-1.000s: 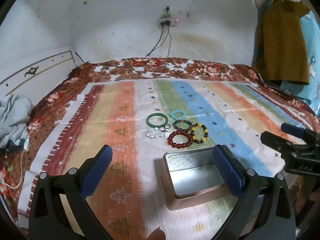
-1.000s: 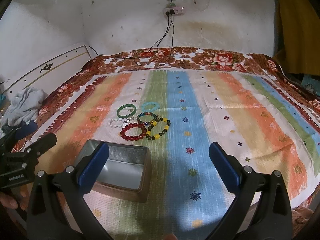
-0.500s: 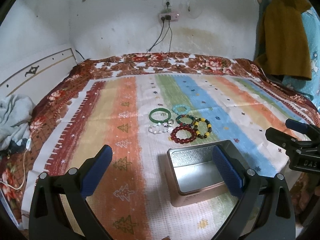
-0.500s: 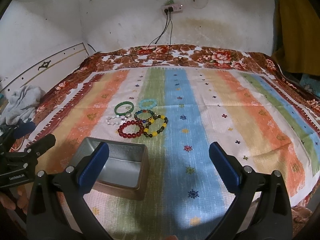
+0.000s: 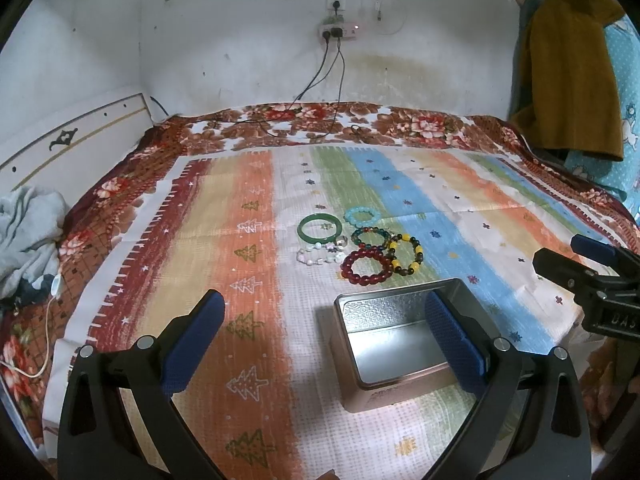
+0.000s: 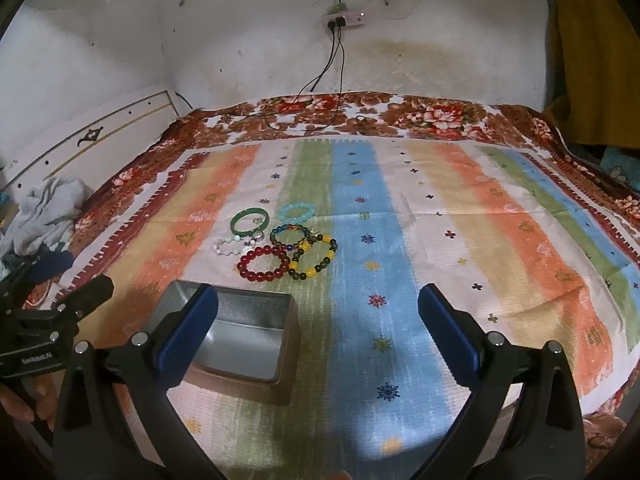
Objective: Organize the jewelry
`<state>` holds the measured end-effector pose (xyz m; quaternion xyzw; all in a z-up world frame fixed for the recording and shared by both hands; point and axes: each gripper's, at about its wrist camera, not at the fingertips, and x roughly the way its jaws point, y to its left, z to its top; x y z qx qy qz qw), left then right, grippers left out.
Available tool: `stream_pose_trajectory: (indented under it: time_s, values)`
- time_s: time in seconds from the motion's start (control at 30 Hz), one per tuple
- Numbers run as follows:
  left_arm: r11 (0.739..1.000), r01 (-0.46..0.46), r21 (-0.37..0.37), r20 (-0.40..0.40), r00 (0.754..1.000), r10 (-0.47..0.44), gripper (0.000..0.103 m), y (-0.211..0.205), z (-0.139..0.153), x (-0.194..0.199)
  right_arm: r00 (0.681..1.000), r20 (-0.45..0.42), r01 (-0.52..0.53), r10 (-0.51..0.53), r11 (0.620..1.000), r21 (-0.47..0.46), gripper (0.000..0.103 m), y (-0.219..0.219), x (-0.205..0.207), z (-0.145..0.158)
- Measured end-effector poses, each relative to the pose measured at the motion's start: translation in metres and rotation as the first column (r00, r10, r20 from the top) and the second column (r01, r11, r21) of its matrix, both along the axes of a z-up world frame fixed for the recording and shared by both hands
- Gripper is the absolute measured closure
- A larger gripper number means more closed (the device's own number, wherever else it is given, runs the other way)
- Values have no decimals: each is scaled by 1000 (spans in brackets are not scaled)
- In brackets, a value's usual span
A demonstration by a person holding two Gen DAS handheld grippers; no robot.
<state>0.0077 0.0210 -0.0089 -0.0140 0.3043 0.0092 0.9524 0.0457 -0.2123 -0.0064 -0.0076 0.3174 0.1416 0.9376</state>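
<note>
left wrist view: left tool (image 5: 324,340) spread wide, holding nothing, above the striped cloth (image 5: 256,280) on the bed. green bangle (image 5: 321,229), white bead bracelet (image 5: 320,256), red bead bracelet (image 5: 367,267), yellow-dark bracelet (image 5: 406,254) clustered just beyond the open metal tin (image 5: 400,344). right tool (image 6: 318,328) also wide and unloaded.
</note>
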Motion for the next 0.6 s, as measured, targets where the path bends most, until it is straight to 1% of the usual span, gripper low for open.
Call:
stream_pose_trajectory:
  time_s: [0.4,0.6]
  values:
    - [1000,5,0,-1,1000,-5,5,-1,-1,0,1000,-17,-5,4,999,-40,5,7,7,-2]
    - [1000,-5,-15,-18,1000,5,5,2,-5,6,1000,-13,-3,2,998,-69,5,8,13,-2]
